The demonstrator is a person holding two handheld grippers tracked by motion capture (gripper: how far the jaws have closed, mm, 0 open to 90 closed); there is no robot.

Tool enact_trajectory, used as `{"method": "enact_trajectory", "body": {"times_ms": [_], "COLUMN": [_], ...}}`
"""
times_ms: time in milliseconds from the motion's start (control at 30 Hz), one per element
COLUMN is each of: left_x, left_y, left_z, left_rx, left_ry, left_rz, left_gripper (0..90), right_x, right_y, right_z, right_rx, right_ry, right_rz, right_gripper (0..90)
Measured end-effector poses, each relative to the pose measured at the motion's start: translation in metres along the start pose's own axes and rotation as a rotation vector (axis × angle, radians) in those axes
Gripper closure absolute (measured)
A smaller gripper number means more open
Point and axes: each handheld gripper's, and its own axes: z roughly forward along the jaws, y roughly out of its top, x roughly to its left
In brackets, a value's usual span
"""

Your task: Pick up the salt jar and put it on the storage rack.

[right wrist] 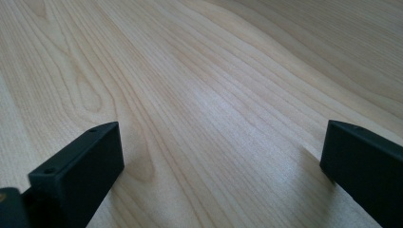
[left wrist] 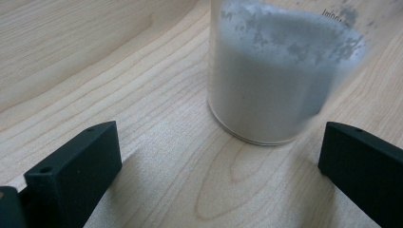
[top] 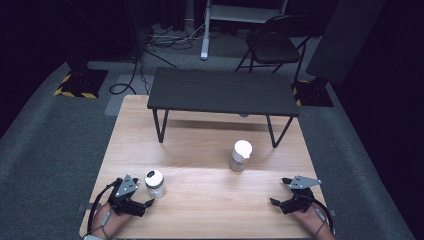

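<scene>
A small glass beaker [top: 155, 184] holding white powder stands on the wooden table [top: 210, 200] at the front left. My left gripper [top: 146, 206] lies just in front of it, open. In the left gripper view the beaker [left wrist: 280, 80] stands close ahead, a little right of the middle, with powder smeared on its wall and nothing between the spread jaws of the left gripper [left wrist: 221, 137]. A second white-topped beaker [top: 241, 155] stands near the table's middle. My right gripper [top: 278, 191] rests open at the front right, and in its own view the right gripper [right wrist: 221, 137] faces bare wood [right wrist: 204, 85].
A low black bench [top: 222, 90] on thin legs stands across the far half of the table. Behind the table are a folding chair [top: 272, 45], floor cables [top: 130, 85] and grey carpet. A person's hands hold the grippers at the near edge.
</scene>
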Motion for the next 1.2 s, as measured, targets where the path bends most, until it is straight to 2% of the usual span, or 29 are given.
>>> {"method": "enact_trajectory", "body": {"times_ms": [1200], "left_x": [-0.0006], "left_y": [0.0003], "left_z": [-0.0008], "left_rx": [0.003], "left_ry": [0.001], "left_rz": [0.0], "left_gripper": [0.1], "right_x": [0.0008], "right_y": [0.0], "right_z": [0.0005], "right_rx": [-0.002], "right_ry": [-0.012], "right_rz": [0.012], "right_gripper": [0.2]}}
